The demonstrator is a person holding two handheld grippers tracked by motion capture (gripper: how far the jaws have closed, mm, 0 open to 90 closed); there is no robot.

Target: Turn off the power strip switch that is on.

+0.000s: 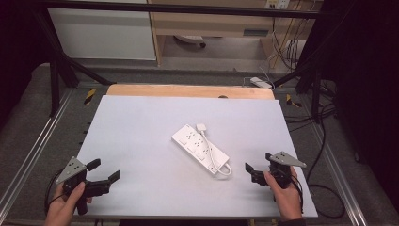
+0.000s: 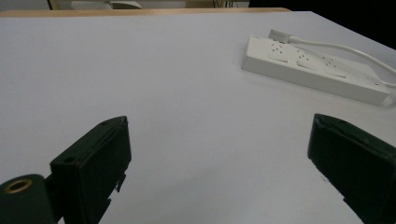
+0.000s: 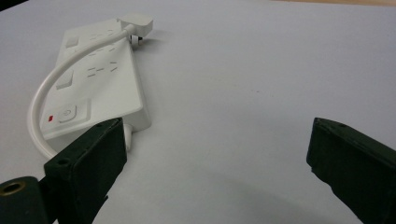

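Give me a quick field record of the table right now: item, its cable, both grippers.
item: white power strip, lying flat and diagonal mid-table
cable: white cord runs along the strip, loops at its near end; plug rests by the far end
left gripper: jaws open, nothing between them, apart from the strip
right gripper: jaws open, nothing between them, near the loop end
surface: white table

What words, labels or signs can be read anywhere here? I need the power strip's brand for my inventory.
No readable text anywhere.
Power strip: no brand or lettering shows; only a circular power symbol on its button and a small red mark beside it.
Plug: blank.
Table: blank.
Background shelf label: too small and blurred to read.
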